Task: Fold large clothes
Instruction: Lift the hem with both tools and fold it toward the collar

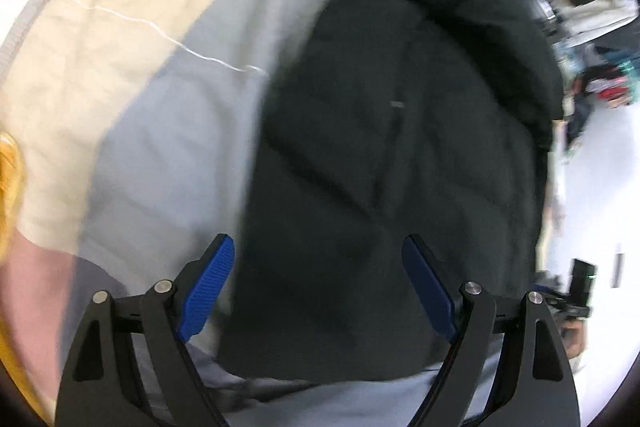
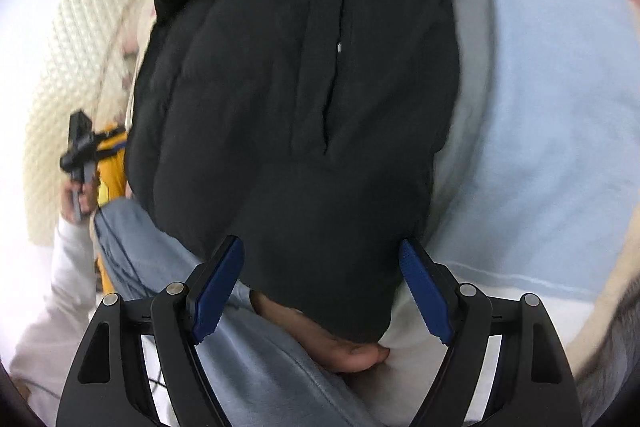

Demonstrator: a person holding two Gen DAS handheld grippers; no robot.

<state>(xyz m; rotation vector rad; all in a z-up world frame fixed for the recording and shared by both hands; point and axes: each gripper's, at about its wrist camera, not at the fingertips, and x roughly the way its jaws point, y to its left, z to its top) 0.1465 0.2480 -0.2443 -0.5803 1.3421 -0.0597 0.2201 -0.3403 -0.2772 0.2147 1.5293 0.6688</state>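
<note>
left gripper (image 1: 318, 263): jaws spread wide, blue pads clear of everything, nothing held.
right gripper (image 2: 322, 267): jaws also spread wide, holding nothing.
black jacket (image 1: 400, 147): in the left wrist view it lies just ahead of the fingers and fills the gap between them; its near hem runs across below the pads, with pale blue-grey cloth showing under it.
jacket from the right (image 2: 296, 99): a dark puffy mass straight ahead, its lower edge drooping between the two blue pads; a zipper line runs up its middle.
bedding (image 1: 168, 131): grey, cream and pink patches spread under the jacket, on its left side in this view.
blue blanket (image 2: 560, 131): to the right of the jacket.
person's foot (image 2: 340, 339): bare, poking out from under the jacket's edge, beside a jeans leg (image 2: 168, 259).
hard to make out: both views are motion-blurred; the jacket's top is cut off in the right wrist view; sleeves cannot be told apart; whether any pad touches the fabric cannot be told.
</note>
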